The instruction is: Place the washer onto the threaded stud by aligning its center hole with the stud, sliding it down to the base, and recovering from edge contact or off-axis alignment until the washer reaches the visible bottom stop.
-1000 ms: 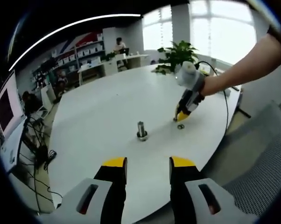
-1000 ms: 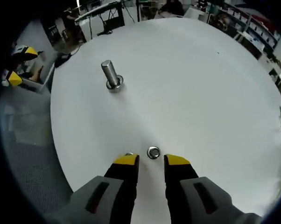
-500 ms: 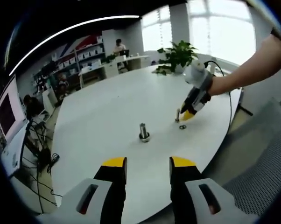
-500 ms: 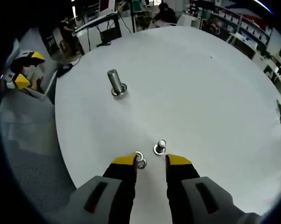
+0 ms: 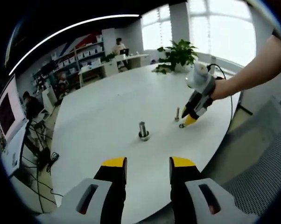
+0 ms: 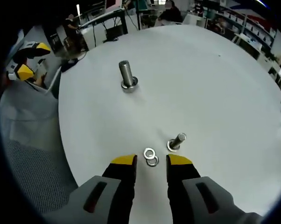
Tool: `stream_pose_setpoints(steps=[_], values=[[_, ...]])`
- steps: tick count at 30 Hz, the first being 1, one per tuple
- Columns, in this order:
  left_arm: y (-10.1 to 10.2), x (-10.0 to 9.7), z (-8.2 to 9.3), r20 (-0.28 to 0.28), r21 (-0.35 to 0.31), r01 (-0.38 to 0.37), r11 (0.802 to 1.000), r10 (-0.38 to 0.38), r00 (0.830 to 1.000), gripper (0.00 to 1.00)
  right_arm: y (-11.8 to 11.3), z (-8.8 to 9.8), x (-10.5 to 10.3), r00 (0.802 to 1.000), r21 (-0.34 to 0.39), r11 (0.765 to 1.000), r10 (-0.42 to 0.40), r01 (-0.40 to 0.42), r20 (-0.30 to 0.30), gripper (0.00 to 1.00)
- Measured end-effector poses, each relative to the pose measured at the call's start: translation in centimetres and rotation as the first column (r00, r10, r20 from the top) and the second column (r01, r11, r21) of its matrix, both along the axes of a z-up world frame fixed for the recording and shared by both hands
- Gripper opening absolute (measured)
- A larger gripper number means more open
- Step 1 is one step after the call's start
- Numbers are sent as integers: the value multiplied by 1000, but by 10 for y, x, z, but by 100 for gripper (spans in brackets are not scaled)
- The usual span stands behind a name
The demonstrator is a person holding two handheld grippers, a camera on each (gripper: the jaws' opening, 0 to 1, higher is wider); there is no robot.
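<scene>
Tabletop [image 6: 215, 84], white and round, carries everything here. In the right gripper view a larger threaded stud [image 6: 127, 76] stands upright on its base toward 12 o'clock, well apart from the right gripper [image 6: 151, 161]. A smaller stud [image 6: 176, 141] leans near the gripper, at about 1 o'clock from the yellow fingertips. Two washers [image 6: 151, 157] lie flat on the tabletop, touching or overlapping each other, just ahead of the gap between the right fingers, which are spread and hold nothing. At 10 o'clock the left gripper [image 6: 24, 60] shows beyond the tabletop's edge. In the left gripper view the left fingers [image 5: 115, 163] are spread with nothing between them, and the larger stud [image 5: 143, 131] stands at 12 o'clock from them, with the right gripper [image 5: 189, 120] at 2 o'clock, tips low over the tabletop.
</scene>
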State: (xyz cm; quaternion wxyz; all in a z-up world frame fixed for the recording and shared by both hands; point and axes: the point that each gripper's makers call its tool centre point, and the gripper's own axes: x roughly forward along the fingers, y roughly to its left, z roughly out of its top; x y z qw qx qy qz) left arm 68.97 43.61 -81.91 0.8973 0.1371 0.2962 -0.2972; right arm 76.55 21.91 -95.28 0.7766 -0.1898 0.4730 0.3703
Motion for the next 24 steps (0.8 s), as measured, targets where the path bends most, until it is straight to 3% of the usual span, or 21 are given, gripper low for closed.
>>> stream_pose_setpoints(steps=[6, 10, 19, 24], values=[[0, 1, 4, 12, -23, -11, 1000, 12, 1000, 35, -8, -11, -5, 999, -18, 999, 36, -36, -19, 26], [1, 1, 0, 0, -2, -9, 1000, 9, 1000, 35, -9, -18, -8, 998, -30, 997, 64, -65, -15, 26], [4, 2, 0, 2, 2, -22, 1000, 22, 1000, 35, -6, -17, -2, 989, -52, 988, 146, -144, 34, 21], [4, 1, 0, 2, 4, -22, 1000, 22, 1000, 35, -7, -16, -1, 991, -33, 991, 131, -130, 34, 19]])
